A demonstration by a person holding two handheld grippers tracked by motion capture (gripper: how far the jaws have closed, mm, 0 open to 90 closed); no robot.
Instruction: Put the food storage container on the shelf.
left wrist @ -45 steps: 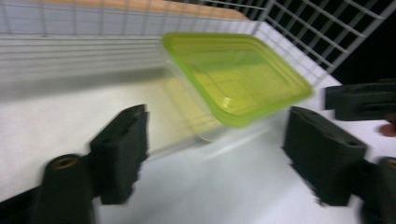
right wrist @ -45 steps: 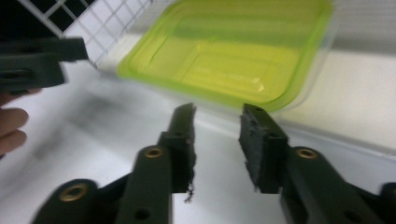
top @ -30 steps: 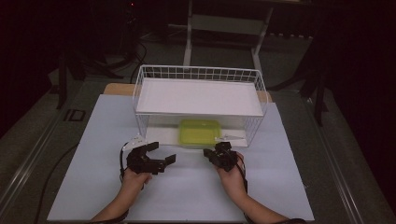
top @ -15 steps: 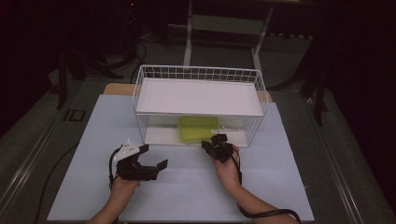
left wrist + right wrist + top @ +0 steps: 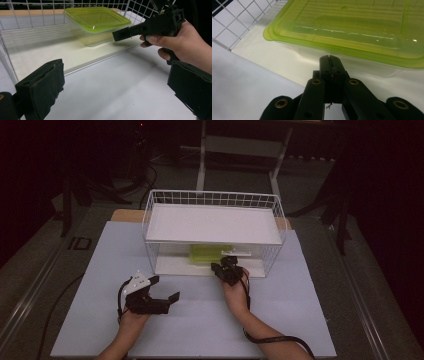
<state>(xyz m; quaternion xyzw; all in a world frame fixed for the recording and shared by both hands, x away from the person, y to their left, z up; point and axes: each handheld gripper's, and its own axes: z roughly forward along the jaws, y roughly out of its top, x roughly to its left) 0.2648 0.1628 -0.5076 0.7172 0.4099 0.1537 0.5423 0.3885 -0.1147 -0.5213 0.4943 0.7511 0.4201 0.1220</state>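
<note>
A clear plastic box with a green lid (image 5: 210, 254) sits on the lower board of a white wire rack (image 5: 212, 195). My right gripper (image 5: 224, 265) is shut with nothing in it. Its tip reaches over the front edge of that board, just short of the box. In the right gripper view the closed jaws (image 5: 329, 58) point at the side of the box (image 5: 352, 27), below the lid's rim, with a small gap. My left gripper (image 5: 166, 288) lies low over the table at the front left, open and holding nothing. In the left gripper view its wide jaws (image 5: 115, 72) frame the box (image 5: 97, 22) and the right gripper (image 5: 118, 35).
The rack has a flat white upper shelf (image 5: 212, 224) right above the box, and wire sides (image 5: 30, 12) around the lower level. A pale sheet (image 5: 280, 320) covers the table in front. A cable (image 5: 280, 340) trails from the right wrist.
The right gripper has moved forward and a little left, up to the rack's lower board and the box. The left hand has drifted slightly left and back.
</note>
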